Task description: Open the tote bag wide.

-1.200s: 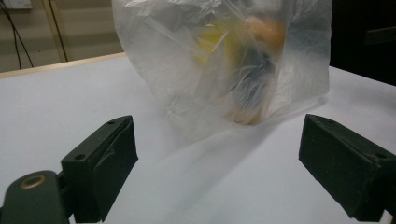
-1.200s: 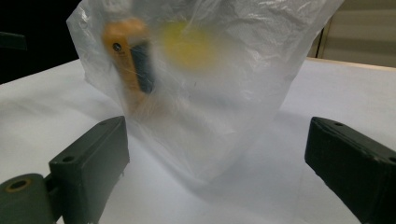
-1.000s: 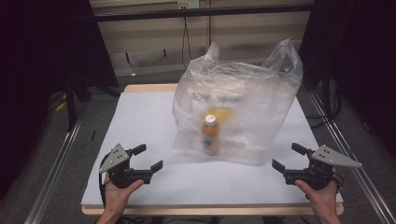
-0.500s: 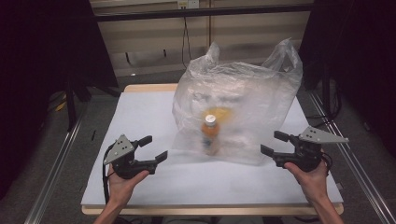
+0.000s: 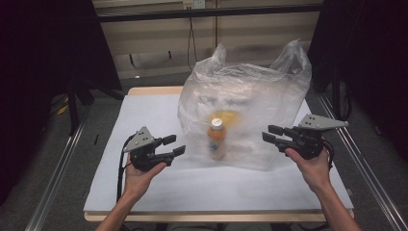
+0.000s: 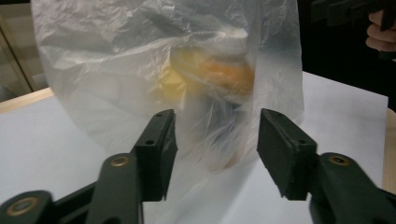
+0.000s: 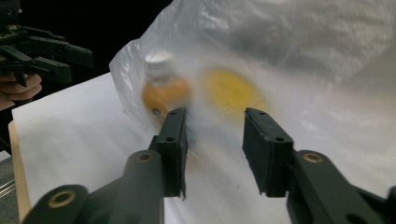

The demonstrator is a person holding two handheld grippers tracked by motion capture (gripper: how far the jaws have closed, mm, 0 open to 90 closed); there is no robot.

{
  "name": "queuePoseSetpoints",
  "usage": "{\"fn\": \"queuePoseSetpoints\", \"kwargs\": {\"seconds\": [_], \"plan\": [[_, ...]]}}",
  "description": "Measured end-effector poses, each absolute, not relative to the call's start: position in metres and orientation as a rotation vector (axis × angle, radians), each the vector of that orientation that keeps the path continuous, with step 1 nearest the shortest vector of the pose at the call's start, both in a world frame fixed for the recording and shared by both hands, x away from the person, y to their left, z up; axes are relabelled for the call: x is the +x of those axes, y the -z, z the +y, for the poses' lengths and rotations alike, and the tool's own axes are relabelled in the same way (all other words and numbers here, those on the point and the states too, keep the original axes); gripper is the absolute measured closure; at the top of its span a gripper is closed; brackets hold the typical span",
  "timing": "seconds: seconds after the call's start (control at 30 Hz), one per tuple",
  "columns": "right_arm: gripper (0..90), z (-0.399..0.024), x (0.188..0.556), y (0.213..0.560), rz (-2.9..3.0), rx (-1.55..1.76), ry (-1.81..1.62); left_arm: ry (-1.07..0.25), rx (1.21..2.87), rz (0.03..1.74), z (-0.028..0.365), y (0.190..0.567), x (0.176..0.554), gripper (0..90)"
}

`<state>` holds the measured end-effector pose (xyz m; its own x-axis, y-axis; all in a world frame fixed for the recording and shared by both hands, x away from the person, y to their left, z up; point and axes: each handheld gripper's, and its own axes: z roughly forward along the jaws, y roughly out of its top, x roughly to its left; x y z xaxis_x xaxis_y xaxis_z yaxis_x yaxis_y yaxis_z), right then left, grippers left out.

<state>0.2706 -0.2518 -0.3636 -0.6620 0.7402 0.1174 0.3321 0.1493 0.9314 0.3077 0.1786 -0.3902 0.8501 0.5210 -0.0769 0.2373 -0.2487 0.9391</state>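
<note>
Bag: crinkled clear plastic bag mid-table, orange bottle upright inside
Left gripper: part-open, closing, empty
Right gripper: same (at bag's right edge)
Risk: film slips, bottle topples

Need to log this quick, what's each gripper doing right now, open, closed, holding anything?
Left gripper: open, jaws just closing, holding nothing, short of the plastic bag.
Right gripper: open, jaws just closing, holding nothing.

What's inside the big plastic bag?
Inside the bag stands an orange bottle with a white cap, and a blurry yellow thing sits behind it. The cloudy plastic hides what that is.
</note>
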Motion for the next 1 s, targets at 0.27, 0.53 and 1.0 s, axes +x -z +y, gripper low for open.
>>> {"fn": "queuePoseSetpoints", "kwargs": {"seconds": [0.27,0.53,1.0], "plan": [[90.0,-0.243,0.292,0.348,2.112,0.994,-1.499,-0.273,1.834,0.535,0.161,0.374,0.327,65.4],[90.0,-0.236,0.314,0.329,2.102,0.997,-1.495,-0.233,1.858,0.503,0.143,0.353,0.344,90.0],[90.0,-0.234,0.367,0.271,2.057,1.007,-1.451,-0.236,1.915,0.438,0.102,0.332,0.374,90.0]]}}
